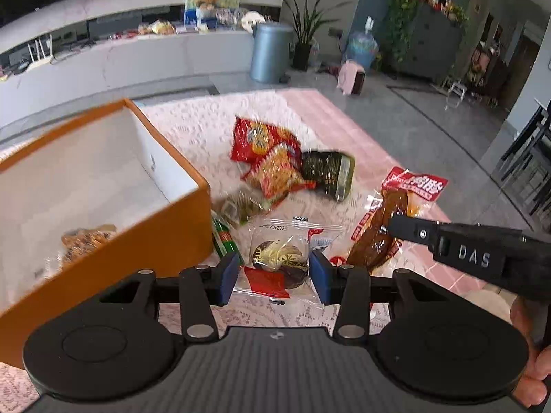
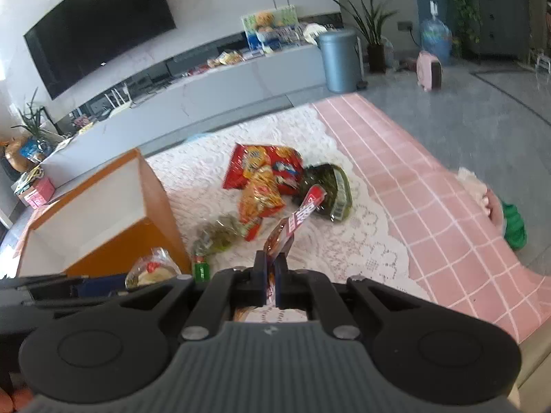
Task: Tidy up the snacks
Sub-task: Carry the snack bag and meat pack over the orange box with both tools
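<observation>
While both hands carry packs over the table by the orange box (image 1: 103, 206) | left gripper (image 1: 274, 275) pinches clear pastry pack (image 1: 280, 258) | right gripper (image 2: 271, 275) pressed together on brown meat pack (image 2: 292, 220) by its edge | risk: thin edge grip slips, pack swings off | left view alone shows a snack in the box

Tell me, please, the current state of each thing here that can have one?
Left tongs: closed on the clear pastry packet.
Right tongs: shut on the red-brown snack pouch.
Orange box: open, one packet inside.
Red chip bag: lying on the lace cloth.
</observation>
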The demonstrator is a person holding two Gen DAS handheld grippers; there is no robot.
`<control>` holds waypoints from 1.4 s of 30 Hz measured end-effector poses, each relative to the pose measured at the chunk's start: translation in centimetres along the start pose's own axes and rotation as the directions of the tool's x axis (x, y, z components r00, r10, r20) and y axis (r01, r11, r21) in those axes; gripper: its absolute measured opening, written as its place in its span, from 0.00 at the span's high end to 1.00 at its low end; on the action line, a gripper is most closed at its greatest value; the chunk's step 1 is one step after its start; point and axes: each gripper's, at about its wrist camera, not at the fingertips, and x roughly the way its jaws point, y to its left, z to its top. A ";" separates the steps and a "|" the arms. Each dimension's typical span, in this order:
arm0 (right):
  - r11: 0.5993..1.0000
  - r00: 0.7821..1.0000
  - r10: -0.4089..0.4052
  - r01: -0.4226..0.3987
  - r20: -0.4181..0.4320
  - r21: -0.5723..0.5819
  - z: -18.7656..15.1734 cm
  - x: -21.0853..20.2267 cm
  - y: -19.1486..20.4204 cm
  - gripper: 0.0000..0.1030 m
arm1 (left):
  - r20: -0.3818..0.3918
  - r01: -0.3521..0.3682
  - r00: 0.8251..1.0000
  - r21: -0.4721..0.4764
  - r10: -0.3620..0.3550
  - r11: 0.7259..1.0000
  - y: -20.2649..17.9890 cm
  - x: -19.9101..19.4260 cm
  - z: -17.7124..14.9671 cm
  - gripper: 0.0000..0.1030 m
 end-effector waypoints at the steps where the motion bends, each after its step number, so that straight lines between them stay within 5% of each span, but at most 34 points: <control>1: 1.000 1.000 0.003 -0.003 0.010 -0.009 0.0 -0.5 0.3 1.00 | 0.014 -0.004 1.000 -0.002 0.004 1.000 0.1 -0.5 0.1 0.51; 10: 0.993 0.992 0.080 -0.071 0.094 -0.099 1.3 -3.2 4.9 1.00 | 0.138 -0.084 0.986 -0.051 0.090 0.995 2.9 -5.2 1.4 0.51; 21: 0.960 0.968 0.215 -0.186 0.125 -0.211 4.5 -1.7 13.2 1.00 | 0.192 -0.237 0.943 -0.178 0.270 0.955 9.7 -7.5 3.4 0.51; 26: 0.943 0.961 0.264 -0.238 0.086 -0.233 5.7 1.1 16.8 1.00 | 0.135 -0.334 0.922 -0.197 0.363 0.922 12.9 -5.9 4.1 0.51; 32: 0.922 0.957 0.287 -0.284 -0.025 -0.263 5.9 6.4 20.9 1.00 | 0.033 -0.371 0.922 -0.210 0.386 0.905 16.7 -3.4 3.8 0.51; 42: 0.880 0.924 0.303 -0.365 -0.232 -0.305 5.2 14.6 25.1 1.00 | -0.087 -0.462 0.886 -0.103 0.455 0.881 19.8 -0.4 2.8 0.51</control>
